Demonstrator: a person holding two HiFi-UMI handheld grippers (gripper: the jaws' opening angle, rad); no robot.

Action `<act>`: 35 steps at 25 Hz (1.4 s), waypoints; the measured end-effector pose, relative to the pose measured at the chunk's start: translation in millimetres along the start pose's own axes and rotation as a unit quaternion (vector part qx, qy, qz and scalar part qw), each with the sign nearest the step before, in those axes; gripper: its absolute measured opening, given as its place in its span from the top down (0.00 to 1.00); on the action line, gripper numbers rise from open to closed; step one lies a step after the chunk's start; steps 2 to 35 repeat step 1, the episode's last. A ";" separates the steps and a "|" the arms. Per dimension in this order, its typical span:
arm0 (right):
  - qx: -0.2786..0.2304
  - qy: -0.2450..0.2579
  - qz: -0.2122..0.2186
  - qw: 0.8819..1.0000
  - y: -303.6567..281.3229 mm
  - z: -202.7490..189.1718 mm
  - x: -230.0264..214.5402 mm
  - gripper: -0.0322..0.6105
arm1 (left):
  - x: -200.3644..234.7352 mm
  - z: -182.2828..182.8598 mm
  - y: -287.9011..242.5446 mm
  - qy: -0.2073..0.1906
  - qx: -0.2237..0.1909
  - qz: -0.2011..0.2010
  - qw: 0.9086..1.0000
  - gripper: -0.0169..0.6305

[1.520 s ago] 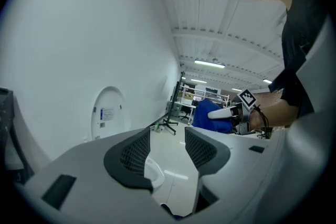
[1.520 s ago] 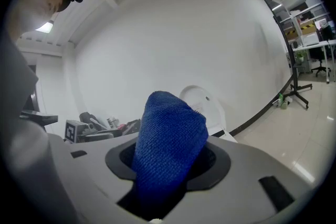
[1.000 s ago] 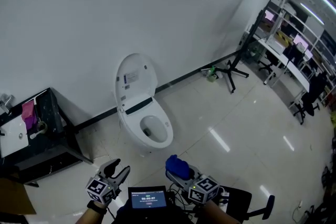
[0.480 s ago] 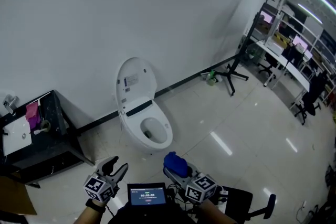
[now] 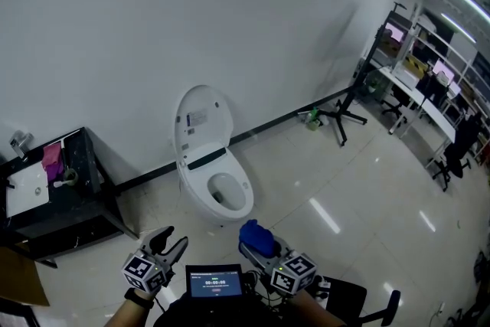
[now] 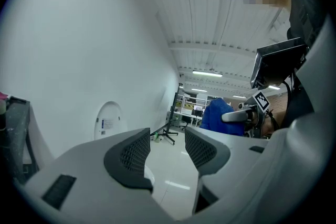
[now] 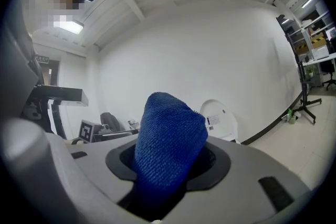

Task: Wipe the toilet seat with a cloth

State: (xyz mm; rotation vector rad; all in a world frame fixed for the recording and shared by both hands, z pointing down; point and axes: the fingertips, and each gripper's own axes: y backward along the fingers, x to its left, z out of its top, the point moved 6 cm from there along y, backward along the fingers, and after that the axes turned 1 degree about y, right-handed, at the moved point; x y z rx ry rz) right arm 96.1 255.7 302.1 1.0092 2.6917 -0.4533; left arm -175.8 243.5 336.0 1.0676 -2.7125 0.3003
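A white toilet point(image 5: 214, 191) stands against the wall with its lid point(image 5: 202, 121) raised and the seat down around the bowl. My right gripper point(image 5: 253, 241) is shut on a bunched blue cloth point(image 5: 258, 237), held low in front of the toilet and well short of it; the cloth point(image 7: 167, 141) fills the right gripper view. My left gripper point(image 5: 170, 243) hovers to the left, open with nothing between its pads point(image 6: 135, 155). The toilet lid point(image 6: 107, 122) shows far off in the left gripper view, and again point(image 7: 220, 121) behind the cloth.
A dark counter point(image 5: 73, 195) with a white sink point(image 5: 27, 188) and a pink item stands at left. A black stand point(image 5: 341, 115) and a green bottle point(image 5: 312, 117) sit by the wall at right. Desks and chairs point(image 5: 429, 103) fill the far right. A small screen point(image 5: 214, 282) sits at my chest.
The view has shifted slightly; the toilet sits a little lower and to the right in frame. Both grippers keep their places and states.
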 end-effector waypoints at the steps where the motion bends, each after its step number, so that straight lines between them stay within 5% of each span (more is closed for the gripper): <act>1: 0.000 0.000 0.000 1.000 0.6 1.1 -0.6 0.62 | -0.4 -0.3 -0.1 -0.001 0.000 -0.001 1.000 0.64; 35: 0.000 0.000 0.000 1.000 0.6 1.1 -0.6 0.62 | -0.4 -0.3 -0.1 -0.001 0.000 -0.001 1.000 0.64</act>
